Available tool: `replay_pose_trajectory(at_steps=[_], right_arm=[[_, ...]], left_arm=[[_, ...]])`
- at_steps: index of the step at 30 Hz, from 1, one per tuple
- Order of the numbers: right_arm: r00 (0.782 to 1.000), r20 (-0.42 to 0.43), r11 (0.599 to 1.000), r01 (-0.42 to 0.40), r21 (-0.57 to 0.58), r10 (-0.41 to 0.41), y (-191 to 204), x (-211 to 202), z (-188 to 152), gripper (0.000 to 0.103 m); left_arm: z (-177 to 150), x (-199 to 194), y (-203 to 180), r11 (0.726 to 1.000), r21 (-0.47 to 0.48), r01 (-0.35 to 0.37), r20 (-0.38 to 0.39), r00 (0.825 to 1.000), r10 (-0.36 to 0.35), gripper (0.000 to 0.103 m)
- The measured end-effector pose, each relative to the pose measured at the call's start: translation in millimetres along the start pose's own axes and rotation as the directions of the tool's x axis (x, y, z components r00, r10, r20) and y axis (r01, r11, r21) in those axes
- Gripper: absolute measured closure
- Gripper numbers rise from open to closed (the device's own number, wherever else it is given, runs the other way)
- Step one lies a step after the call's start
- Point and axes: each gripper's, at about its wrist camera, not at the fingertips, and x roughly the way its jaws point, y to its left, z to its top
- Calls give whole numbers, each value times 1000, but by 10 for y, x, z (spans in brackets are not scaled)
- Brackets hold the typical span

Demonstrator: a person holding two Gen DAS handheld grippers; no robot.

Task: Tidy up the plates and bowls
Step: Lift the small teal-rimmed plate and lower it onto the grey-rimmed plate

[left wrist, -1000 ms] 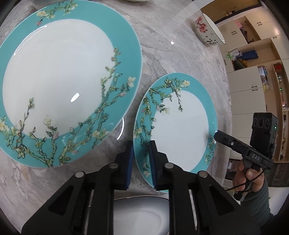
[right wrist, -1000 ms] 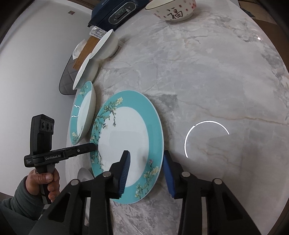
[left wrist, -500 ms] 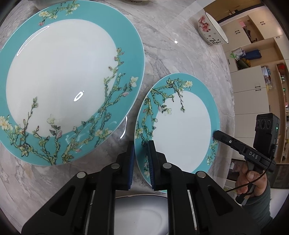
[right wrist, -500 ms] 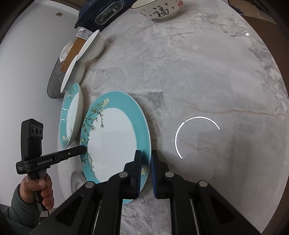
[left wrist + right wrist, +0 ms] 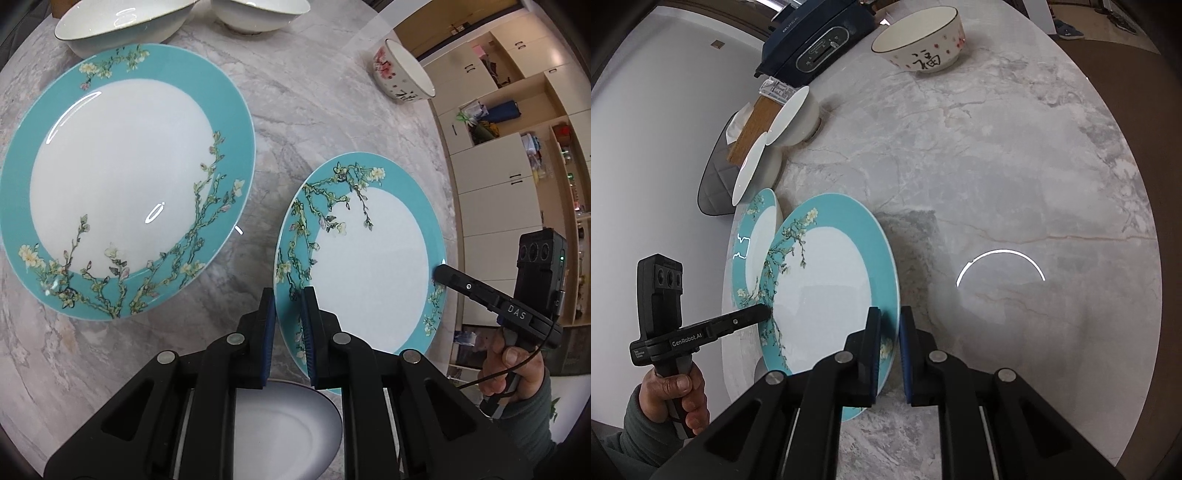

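Left fingers: we clamp the left gripper (image 5: pixel 287 314) on the near rim of the smaller round turquoise porcelain plate with blossom branches (image 5: pixel 369 266), one blue pad above the rim, one below.
Right fingers: our right gripper (image 5: pixel 888 347) is clenched on the opposite rim of that same plate (image 5: pixel 827 291); in the left wrist view its tip meets the plate's far edge.
Plate's place: it hangs between our two grippers, seemingly clear of the grey marble tabletop (image 5: pixel 997 166), tilted, its white centre facing up.
Step in hand, as we judge it: we are carrying the plate, most likely to stack it on the larger turquoise plate with the same blossom pattern (image 5: pixel 122 177), which lies flat just beside it on the left gripper's side.
Doing it well: we should keep both hands level with each other and moving together, since each grip is only a narrow bite on a glazed rim; then centre the small plate over the large one and lower it gently before letting go.
Further out: a white oval dish (image 5: pixel 284 417) sits below the left gripper; two white bowls (image 5: pixel 125 26) stand beyond the large plate; a white bowl with red blossoms and black characters (image 5: pixel 919 40) stands well apart across the table.
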Motion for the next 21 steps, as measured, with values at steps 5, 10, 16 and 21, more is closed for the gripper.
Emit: replay_pose_trajectory(at_steps=[5, 10, 16, 21], right_arm=[[1000, 20, 1000, -13, -24, 14, 204, -164, -125, 91], [999, 35, 998, -26, -51, 28, 455, -265, -288, 91], [999, 21, 996, -29, -83, 31, 737, -241, -590, 91], [999, -20, 995, -32, -96, 30, 922, -80, -896, 91]], left_arm=[[-133, -271, -2, 1000, 1, 13, 29, 999, -13, 91], [-332, -538, 78, 1000, -3, 24, 51, 998, -24, 91], [-677, -759, 326, 999, -25, 27, 57, 998, -25, 91], [-1030, -848, 667, 998, -63, 29, 37, 999, -27, 91]])
